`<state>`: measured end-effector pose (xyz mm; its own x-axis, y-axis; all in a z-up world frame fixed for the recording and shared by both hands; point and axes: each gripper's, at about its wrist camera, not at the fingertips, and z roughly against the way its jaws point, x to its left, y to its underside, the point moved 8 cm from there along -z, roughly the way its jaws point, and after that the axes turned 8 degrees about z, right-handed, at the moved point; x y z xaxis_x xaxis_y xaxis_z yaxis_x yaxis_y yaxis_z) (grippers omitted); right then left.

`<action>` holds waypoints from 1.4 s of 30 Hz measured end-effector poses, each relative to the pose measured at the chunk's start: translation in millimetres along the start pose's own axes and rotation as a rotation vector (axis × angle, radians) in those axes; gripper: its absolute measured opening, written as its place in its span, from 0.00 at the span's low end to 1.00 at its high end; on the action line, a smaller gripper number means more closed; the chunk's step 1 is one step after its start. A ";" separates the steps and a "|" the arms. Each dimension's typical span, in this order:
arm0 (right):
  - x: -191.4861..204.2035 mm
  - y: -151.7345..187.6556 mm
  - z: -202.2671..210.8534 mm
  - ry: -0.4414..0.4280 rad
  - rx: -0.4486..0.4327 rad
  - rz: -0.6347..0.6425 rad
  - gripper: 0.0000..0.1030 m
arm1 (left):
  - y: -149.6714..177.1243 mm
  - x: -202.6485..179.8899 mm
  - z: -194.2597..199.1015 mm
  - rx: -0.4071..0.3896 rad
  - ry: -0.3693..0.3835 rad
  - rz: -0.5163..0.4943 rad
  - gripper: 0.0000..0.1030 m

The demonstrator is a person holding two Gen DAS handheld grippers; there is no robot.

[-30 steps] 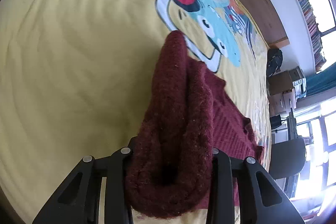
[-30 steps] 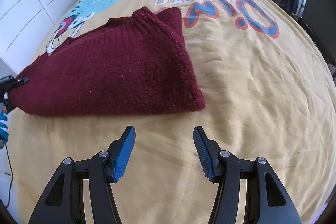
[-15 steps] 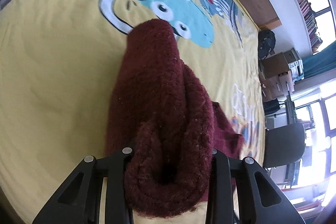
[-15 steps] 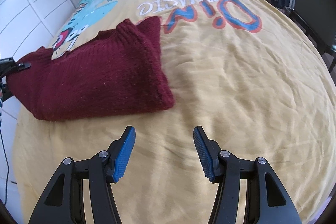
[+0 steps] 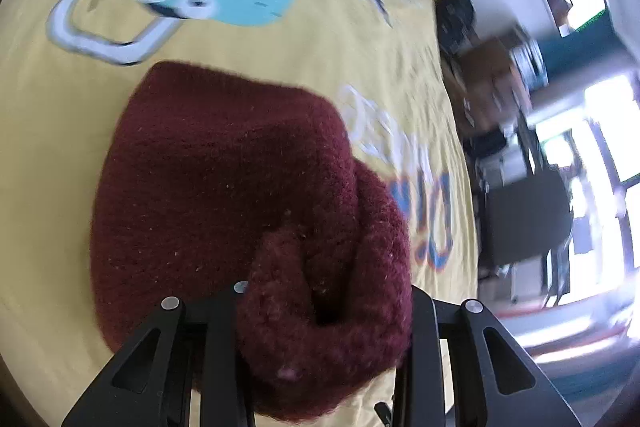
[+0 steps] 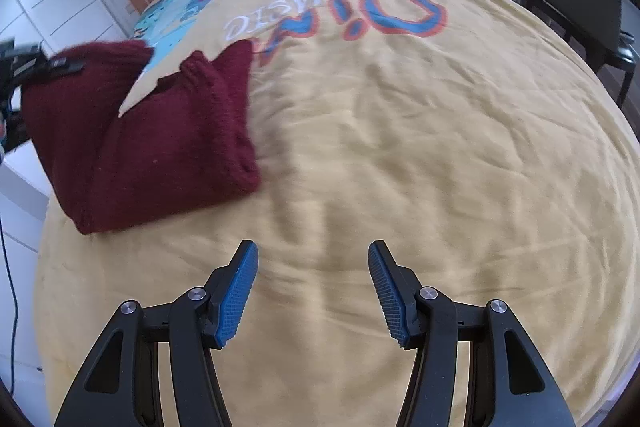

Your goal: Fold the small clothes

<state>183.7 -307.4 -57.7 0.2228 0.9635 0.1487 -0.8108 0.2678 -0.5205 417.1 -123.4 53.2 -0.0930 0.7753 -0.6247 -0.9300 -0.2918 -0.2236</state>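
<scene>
On bed: yellow cover (image 6: 420, 147) with dino print, wrinkled
Sweater: maroon knit (image 6: 160, 143), lying at the cover's left side in right view; one end raised off the cover, the rest resting on it
Left gripper (image 5: 324, 311): fingers clamped on a thick bunched fold of sweater (image 5: 224, 187), fabric bulging between and over them
Right gripper (image 6: 313, 291): blue pads (image 6: 236, 291) spread wide, nothing between, over bare cover, apart from sweater
Left view: blurred
</scene>
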 end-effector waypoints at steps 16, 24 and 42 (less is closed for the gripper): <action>-29.7 39.7 -6.5 0.036 0.046 0.014 0.57 | 102.8 -57.3 -105.7 0.089 -0.229 -0.338 0.25; -21.7 45.7 -13.4 0.032 0.060 0.013 0.57 | 125.7 -48.2 -133.4 0.140 -0.295 -0.422 0.27; -35.9 51.5 4.3 0.105 0.066 -0.006 0.58 | 166.0 -67.9 -89.7 0.185 -0.187 -0.703 0.51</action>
<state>131.6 -328.3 -86.1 0.2805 0.9579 0.0610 -0.8424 0.2761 -0.4628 301.0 -274.6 -8.6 0.5016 0.8313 -0.2393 -0.8354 0.3937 -0.3835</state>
